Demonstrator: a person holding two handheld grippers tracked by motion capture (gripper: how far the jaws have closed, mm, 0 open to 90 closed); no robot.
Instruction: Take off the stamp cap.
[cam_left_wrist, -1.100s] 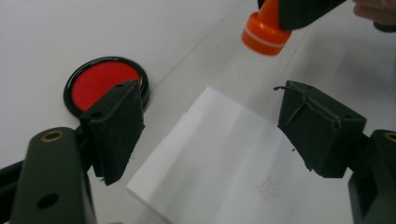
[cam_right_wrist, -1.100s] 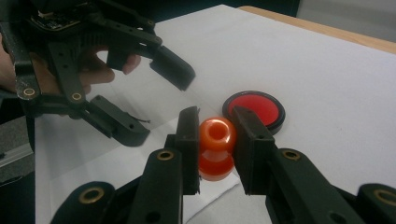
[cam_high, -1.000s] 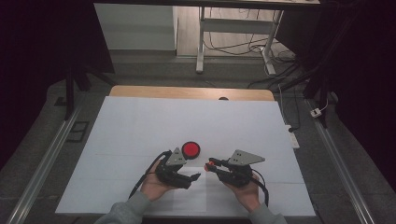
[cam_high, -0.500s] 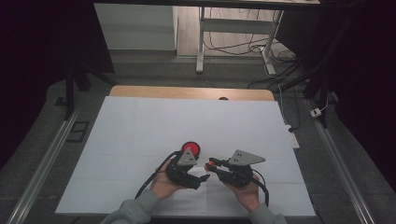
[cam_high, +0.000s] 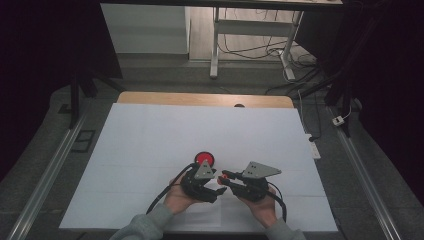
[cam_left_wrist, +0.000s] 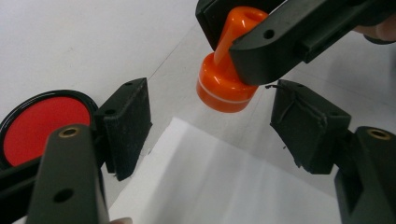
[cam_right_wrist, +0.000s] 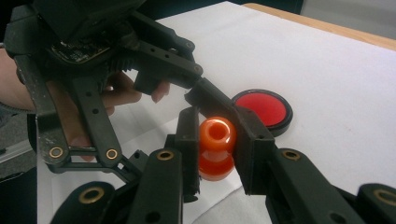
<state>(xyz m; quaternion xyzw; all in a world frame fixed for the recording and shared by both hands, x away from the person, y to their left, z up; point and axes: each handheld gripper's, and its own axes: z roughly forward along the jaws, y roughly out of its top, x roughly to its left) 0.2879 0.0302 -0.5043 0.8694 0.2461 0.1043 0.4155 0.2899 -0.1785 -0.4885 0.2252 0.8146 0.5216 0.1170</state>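
Currently an orange stamp (cam_right_wrist: 216, 148) is gripped by its ringed handle between the jaws of the right gripper (cam_right_wrist: 215, 140), which are clamped tight on it, so that the stamp's round base hangs just above the white paper sheet (cam_left_wrist: 243, 186). The red ink pad (cam_high: 204, 159) lies open on the table (cam_high: 150, 140), just behind the stamp and well within reach.

The left gripper (cam_left_wrist: 212, 123) is seen facing the stamp from close by, its jaws parted on either side of the base and pressing on nothing. Its jaws have just been closing, with the stamp's base roughly between the pads (cam_left_wrist: 128, 126) but untouched by them.

Several risks can be judged from this arrangement. If the left jaws are closed on the base while the right grip is kept rigid, the stamp could be twisted or levered out of the handle grip, since the handle is narrow and smooth. Should the base be a cap meant to be pulled off, a slanted pull could let it slip and fall near the red ink pad. Were the stamp lowered during the transfer, an unwanted mark might be left on the white paper sheet, or the sheet might be dragged along the table.
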